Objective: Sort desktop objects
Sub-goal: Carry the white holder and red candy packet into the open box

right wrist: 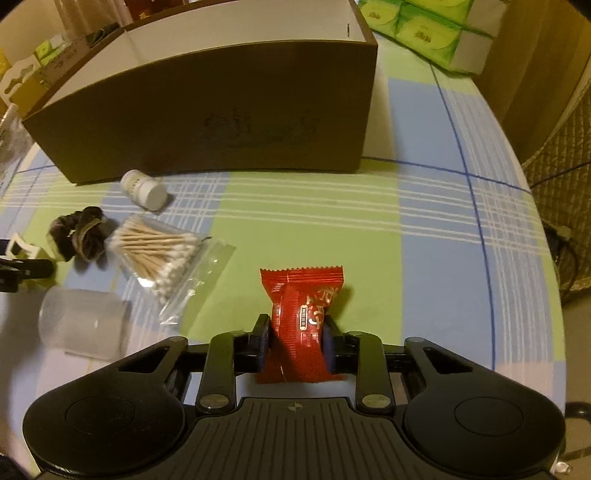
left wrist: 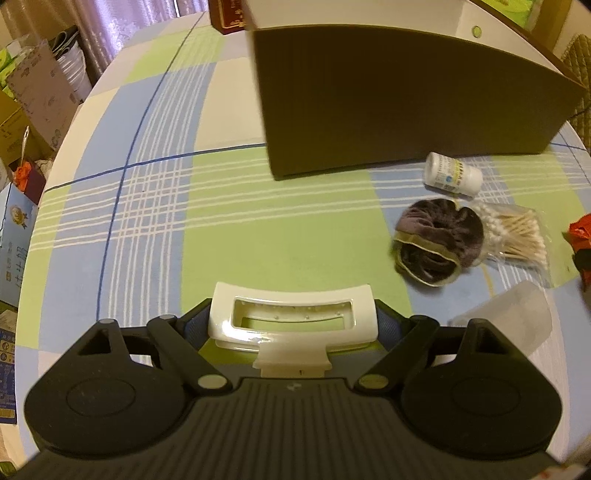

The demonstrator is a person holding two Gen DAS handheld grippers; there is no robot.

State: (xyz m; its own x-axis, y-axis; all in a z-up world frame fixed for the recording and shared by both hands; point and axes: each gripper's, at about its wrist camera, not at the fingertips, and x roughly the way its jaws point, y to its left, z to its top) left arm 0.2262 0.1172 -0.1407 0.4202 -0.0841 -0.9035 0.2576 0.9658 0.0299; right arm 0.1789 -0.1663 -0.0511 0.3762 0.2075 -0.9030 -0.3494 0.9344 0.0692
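My left gripper (left wrist: 293, 326) is shut on a white hair claw clip (left wrist: 291, 314), held just above the checked tablecloth. My right gripper (right wrist: 297, 334) is shut on a red snack packet (right wrist: 301, 295), which stands upright between the pads. A big brown cardboard box (right wrist: 221, 110), open at the top, stands ahead of both grippers (left wrist: 406, 103). In front of it lie a white pill bottle (right wrist: 144, 190), a dark scrunchie (right wrist: 79, 238), a bag of cotton swabs (right wrist: 159, 254) and a translucent cup (right wrist: 83, 328) on its side. The left gripper and its clip (right wrist: 22, 251) show at the far left of the right wrist view.
The round table's edge (right wrist: 546, 258) curves close on the right, with a quilted chair (right wrist: 561, 155) beyond it. Green tissue packs (right wrist: 432, 29) sit behind the box. Cartons and bags (left wrist: 22, 122) crowd the floor off the left edge.
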